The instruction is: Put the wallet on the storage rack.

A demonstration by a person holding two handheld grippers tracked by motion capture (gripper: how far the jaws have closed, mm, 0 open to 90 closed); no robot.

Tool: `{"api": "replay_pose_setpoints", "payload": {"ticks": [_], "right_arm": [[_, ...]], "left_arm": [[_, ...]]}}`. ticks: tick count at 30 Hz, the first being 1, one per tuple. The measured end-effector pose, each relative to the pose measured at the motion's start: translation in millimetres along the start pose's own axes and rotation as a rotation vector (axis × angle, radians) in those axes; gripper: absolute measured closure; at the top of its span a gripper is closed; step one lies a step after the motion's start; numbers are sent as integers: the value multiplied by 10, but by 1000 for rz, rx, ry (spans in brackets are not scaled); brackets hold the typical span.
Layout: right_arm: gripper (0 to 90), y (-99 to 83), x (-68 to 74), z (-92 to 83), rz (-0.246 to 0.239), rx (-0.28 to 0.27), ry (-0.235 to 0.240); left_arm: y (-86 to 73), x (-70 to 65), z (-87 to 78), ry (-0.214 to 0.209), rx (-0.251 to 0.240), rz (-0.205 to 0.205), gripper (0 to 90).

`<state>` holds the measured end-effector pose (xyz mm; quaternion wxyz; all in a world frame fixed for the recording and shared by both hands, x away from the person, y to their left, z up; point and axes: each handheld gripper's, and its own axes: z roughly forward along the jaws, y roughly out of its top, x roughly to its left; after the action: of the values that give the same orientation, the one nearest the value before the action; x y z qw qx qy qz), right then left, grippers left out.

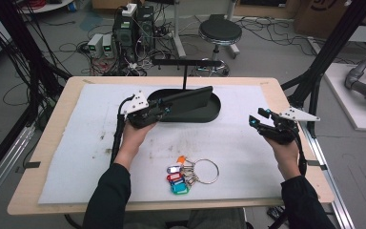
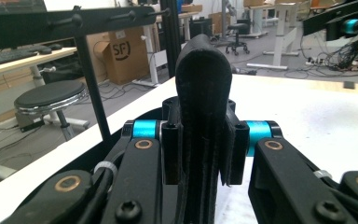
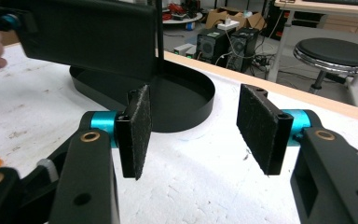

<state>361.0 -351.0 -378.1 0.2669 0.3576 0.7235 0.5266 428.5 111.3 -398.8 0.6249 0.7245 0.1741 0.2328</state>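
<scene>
- Black leather wallet (image 1: 187, 99), flat and oblong, is clamped in the left gripper (image 1: 164, 109), held over the black oval tray (image 1: 208, 114).
- Right gripper (image 1: 256, 118) hangs with jaws apart, holding nothing.
- Ring of coloured key tags (image 1: 186, 174) lies on the white foam mat (image 1: 76, 157).

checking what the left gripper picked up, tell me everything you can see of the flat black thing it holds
The flat black wallet-like case is a thin, dark, matte rectangle, looking like leather or fabric, with a rounded stitched edge seen end-on in the left gripper view. The left gripper is shut on one end, pads pressing both faces. It is held off the table, roughly level, slightly tilted, stretching over the black oval tray with the upright hook stand. Nothing else appears to touch it.
</scene>
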Motion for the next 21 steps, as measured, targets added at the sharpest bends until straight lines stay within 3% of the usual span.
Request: {"api": "replay_pose_setpoints", "payload": {"ticks": [12, 14, 21], "right_arm": [[468, 1, 7, 6, -2, -11, 0], [471, 0, 6, 6, 0, -11, 2], [496, -34, 0, 26, -9, -8, 5]], "left_arm": [[-202, 171, 313, 71, -23, -73, 740], [-246, 200, 369, 66, -17, -88, 741], [-289, 236, 559, 61, 26, -76, 740]]}}
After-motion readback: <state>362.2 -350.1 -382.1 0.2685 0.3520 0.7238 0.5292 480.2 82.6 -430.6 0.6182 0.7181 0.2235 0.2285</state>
